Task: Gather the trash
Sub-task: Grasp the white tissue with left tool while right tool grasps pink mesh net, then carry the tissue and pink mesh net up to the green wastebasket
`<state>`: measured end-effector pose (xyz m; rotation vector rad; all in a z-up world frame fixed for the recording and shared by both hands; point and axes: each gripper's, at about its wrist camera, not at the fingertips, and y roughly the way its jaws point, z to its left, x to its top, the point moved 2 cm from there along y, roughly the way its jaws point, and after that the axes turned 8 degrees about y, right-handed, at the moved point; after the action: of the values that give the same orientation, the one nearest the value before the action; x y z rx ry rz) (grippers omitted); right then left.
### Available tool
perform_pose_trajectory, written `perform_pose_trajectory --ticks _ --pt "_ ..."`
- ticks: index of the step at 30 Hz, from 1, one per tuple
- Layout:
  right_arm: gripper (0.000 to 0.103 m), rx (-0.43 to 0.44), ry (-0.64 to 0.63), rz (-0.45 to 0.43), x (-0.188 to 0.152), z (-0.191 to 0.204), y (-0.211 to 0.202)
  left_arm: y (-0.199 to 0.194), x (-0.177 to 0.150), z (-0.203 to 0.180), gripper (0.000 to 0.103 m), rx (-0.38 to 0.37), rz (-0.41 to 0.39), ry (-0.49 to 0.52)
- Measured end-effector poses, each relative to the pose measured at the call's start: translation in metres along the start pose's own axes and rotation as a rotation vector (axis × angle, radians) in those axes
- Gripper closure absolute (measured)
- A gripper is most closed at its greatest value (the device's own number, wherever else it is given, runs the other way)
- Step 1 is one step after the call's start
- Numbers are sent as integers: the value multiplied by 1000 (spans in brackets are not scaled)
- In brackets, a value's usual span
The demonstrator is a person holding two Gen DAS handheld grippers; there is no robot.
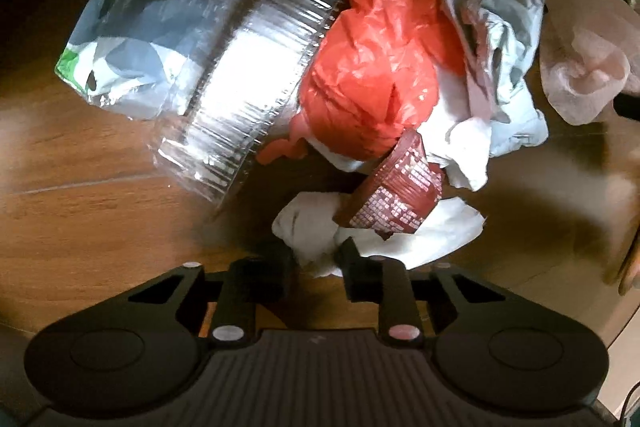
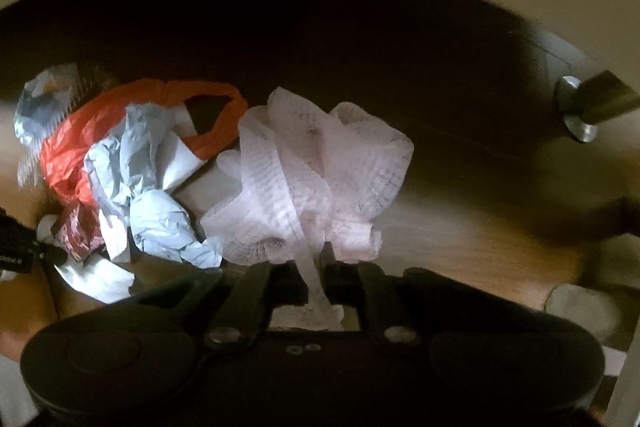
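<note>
Trash pile sits on a wood-grain desk (image 1: 80, 219), bunched together. Left gripper (image 1: 316, 269) is low at the near edge of the pile, jaws parted, with a crumpled white tissue (image 1: 308, 227) poking in between the fingertips; cannot tell if it is pinched, looks released. Just behind the tissue a dark red ridged plastic cup (image 1: 400, 187) lies tilted on white paper. Beyond that, a red plastic bag (image 1: 372, 67) is heaped mid-pile, touching a clear ribbed plastic container (image 1: 256, 67) on its left, which stands on edge, tilted. A printed foil-like wrapper (image 1: 152, 19) lies left of the container. Crumpled pale blue paper (image 1: 504, 39) sits right of the red bag.

Right gripper (image 2: 316, 283) is clenched on a strip of the white mesh netting (image 2: 312, 179); the strip runs down between the fingers, and the bulk of the netting is bunched just ahead. Netting is next to the pale blue paper and red bag on its left. A metal knob (image 2: 584, 111) shows far right on a pale panel.
</note>
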<state>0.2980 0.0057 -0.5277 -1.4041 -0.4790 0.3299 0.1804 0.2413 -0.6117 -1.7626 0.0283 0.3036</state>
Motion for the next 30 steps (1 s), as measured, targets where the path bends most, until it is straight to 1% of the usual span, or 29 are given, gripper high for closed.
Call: perform_pose_trajectory --ticks 3,8,12,16,20,24,30 --pt "100 -6 18 -25 -6 -3 -14 -11 1 -3 82 -6 0 6" --pt "100 -5 55 -53 -20 -11 -47 -36 -2 -13 82 13 8 67" --pt "100 18 87 -92 -31 -19 -85 -67 -4 -26 82 9 -7 118" --pt "100 41 107 -133 -41 -24 -129 -108 -6 -47 82 7 -38 193" --pt "100 68 124 -182 -52 -27 -177 -151 -11 -78 82 8 -94 247" --pt "100 94 117 -237 -67 -29 -232 -204 -16 -113 82 -8 -167 295" --pt "100 98 90 -330 -95 -41 -318 -275 -40 -166 82 -18 -280 337"
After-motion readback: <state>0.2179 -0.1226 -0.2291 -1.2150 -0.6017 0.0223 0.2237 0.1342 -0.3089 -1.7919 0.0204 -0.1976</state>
